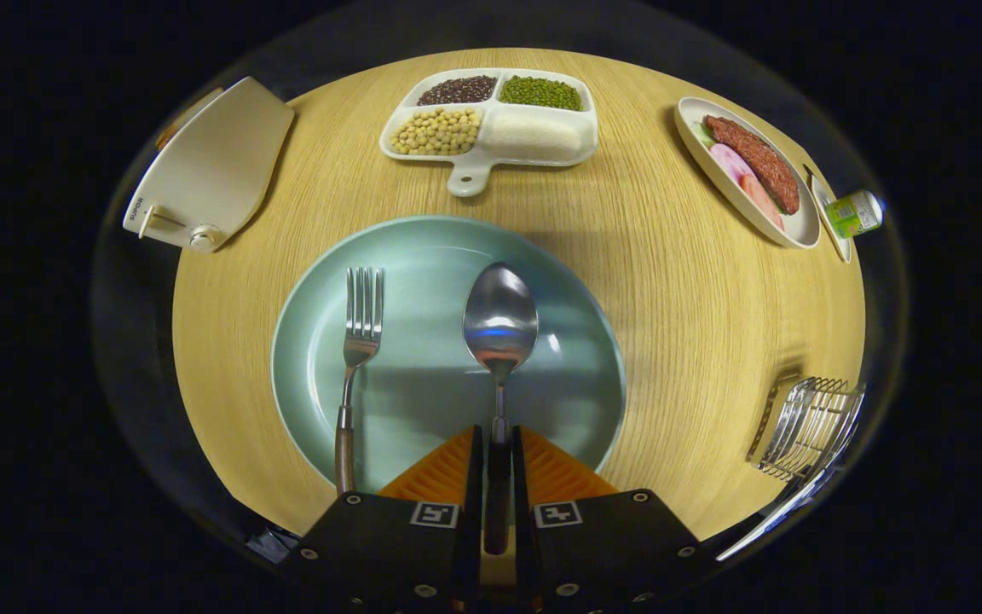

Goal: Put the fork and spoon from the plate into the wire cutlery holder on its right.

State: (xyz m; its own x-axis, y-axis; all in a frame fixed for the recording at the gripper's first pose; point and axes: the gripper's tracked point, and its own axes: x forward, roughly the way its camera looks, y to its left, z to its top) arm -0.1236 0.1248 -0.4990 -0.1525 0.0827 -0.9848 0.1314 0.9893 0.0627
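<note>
Clamping the spoon (499, 341) handle tight over the plate (312, 375), gripper (498, 443) has bare tabletop (678, 341) clear across to the wire cutlery holder (806, 426) at the table's edge, fork (359, 358) alongside.

1. Cream flat-topped plastic appliance (210, 166) at the table's far left corner: small dark lettering along its near edge, too small and skewed to read.
2. Small green-labelled bottle (854, 212) beyond the oval meat dish: label print illegible.
3. Square black-and-white coded markers (434, 514) on the gripper body: patterns, no letters.
</note>
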